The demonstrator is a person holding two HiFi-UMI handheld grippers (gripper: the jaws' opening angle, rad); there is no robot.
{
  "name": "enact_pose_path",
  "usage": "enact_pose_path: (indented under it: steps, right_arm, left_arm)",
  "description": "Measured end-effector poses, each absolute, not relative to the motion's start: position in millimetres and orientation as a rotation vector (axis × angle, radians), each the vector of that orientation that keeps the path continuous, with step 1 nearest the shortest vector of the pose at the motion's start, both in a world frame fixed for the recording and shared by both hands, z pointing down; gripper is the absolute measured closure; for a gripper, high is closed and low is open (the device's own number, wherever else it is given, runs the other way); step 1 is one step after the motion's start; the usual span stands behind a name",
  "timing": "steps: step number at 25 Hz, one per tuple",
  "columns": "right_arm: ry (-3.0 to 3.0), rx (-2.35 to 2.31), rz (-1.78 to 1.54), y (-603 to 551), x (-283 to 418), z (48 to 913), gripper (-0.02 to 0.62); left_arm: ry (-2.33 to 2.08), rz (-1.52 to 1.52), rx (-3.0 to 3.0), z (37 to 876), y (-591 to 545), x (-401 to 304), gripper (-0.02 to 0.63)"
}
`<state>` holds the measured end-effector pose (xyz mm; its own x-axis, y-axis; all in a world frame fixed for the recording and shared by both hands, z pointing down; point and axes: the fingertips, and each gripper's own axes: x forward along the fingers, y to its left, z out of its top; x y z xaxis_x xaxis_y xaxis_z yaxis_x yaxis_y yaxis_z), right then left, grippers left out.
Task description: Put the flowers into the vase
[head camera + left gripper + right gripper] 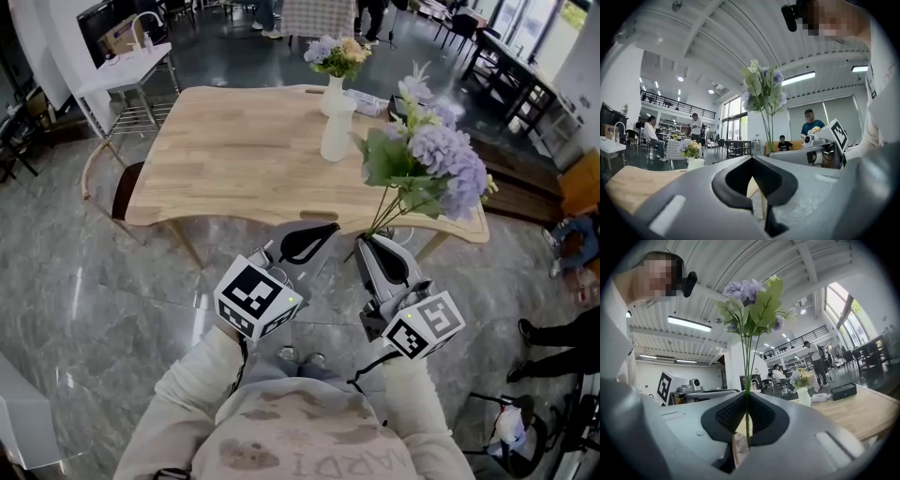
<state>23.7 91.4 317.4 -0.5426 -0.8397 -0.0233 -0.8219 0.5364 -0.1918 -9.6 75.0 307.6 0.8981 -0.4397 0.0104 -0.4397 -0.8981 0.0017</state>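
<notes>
A bunch of purple flowers with green leaves stands up from my right gripper, which is shut on its thin stems just off the table's near edge. In the right gripper view the stems run up between the pads to the blooms. My left gripper hovers beside it on the left, shut with nothing in it. An empty white vase stands on the wooden table. Behind it is a second white vase that holds small flowers.
A black box and white papers lie on the table's far right. A wooden chair stands at the table's left end, and a white side table at the back left. Someone's legs reach in at the right. People sit in the background.
</notes>
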Motion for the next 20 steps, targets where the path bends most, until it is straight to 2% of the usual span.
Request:
enact_pose_path:
  steps: [9, 13, 20]
  right_arm:
    - [2.560, -1.496, -0.263, 58, 12, 315, 0.555]
    - [2.559, -1.503, -0.245, 47, 21, 322, 0.555]
    - [2.559, -1.460, -0.271, -48, 60, 317, 0.555]
  left_arm:
    - [-0.667, -0.013, 3.065, 316, 37, -35, 0.606]
    - [-0.669, -0.008, 3.082, 323, 28, -28, 0.604]
    - [-0.708, -0.009, 3.059, 318, -64, 6, 0.605]
